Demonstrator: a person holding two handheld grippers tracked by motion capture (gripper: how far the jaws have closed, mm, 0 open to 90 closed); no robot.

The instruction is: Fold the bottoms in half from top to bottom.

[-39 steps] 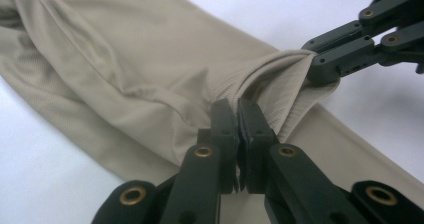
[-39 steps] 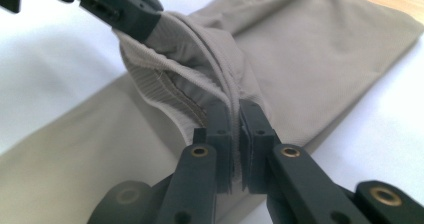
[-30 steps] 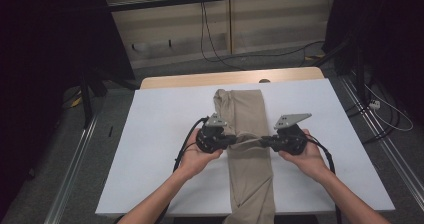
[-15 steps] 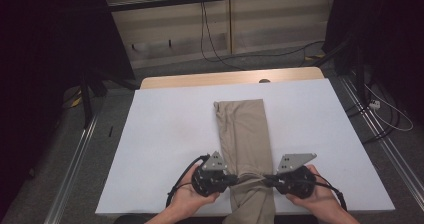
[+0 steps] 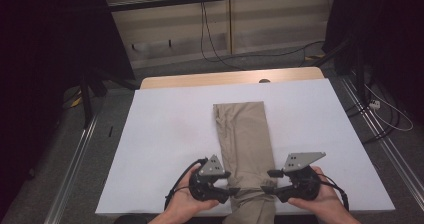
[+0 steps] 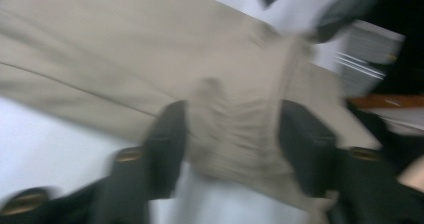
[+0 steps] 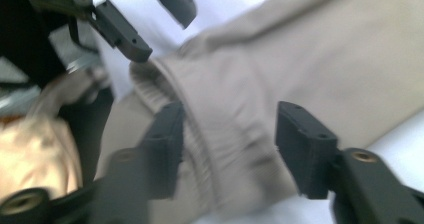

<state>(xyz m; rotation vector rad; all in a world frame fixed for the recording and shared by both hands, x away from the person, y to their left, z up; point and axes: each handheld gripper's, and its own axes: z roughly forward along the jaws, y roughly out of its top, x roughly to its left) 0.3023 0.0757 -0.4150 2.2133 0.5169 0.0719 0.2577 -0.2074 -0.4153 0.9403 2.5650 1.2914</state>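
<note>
A pair of khaki trousers lies folded lengthwise down the middle of the white table, its near end hanging over the front edge. My left gripper sits at the cloth's left edge near the table front, and my right gripper faces it from the right edge. In the left gripper view the jaws stand open around bunched, ribbed khaki cloth. The right gripper view has its jaws open astride the gathered waistband, with the left gripper's jaws close by.
A wooden strip runs along the table's far edge. Cables trail over the floor behind the table. Metal rails flank the table on the right, and a dark stand is at the left.
Both grippers have slid from the middle of the trousers toward the front edge. The far end of the cloth now lies flatter and a little nearer.
</note>
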